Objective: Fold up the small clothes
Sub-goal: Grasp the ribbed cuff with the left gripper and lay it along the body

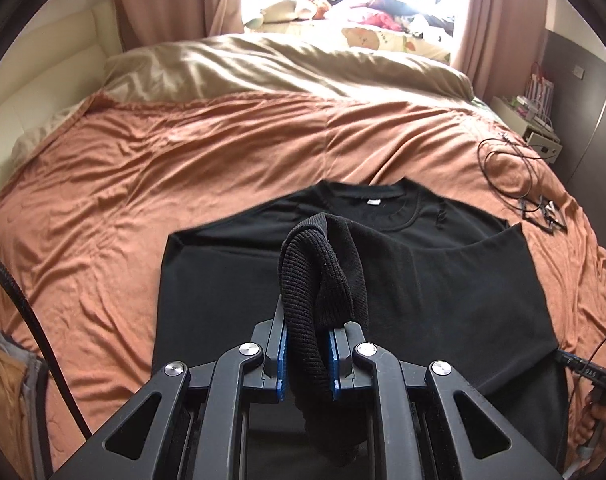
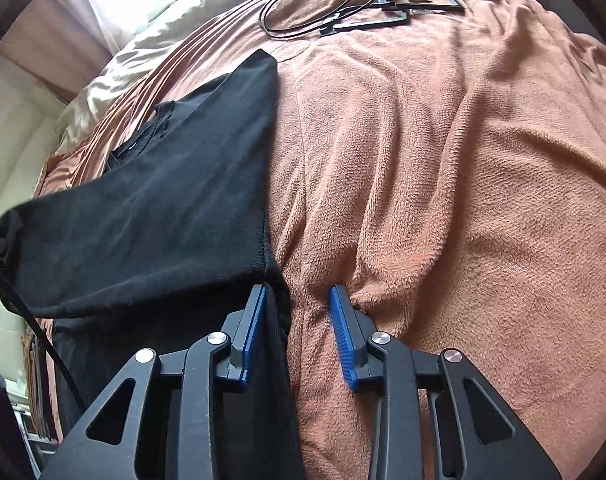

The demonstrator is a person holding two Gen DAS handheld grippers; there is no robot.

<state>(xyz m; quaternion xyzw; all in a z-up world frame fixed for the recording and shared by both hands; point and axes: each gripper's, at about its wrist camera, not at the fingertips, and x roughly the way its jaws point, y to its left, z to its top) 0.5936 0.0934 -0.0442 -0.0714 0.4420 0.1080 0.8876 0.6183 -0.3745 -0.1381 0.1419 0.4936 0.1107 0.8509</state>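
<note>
A black long-sleeved top (image 1: 423, 280) lies flat on the orange blanket (image 1: 143, 184), collar toward the far side. My left gripper (image 1: 307, 344) is shut on the ribbed cuff (image 1: 307, 276) of one sleeve and holds it up over the top's middle. In the right wrist view the top (image 2: 163, 200) lies to the left, with a sleeve folded across it. My right gripper (image 2: 299, 292) is open and low on the blanket (image 2: 443, 180), its left finger at the top's right edge, the edge and a blanket ridge between its jaws.
Black cables and flat black frames (image 1: 519, 184) lie on the blanket at the far right, also in the right wrist view (image 2: 343, 4). A beige duvet (image 1: 263, 68) covers the bed's far end. A nightstand (image 1: 531, 120) stands at the right.
</note>
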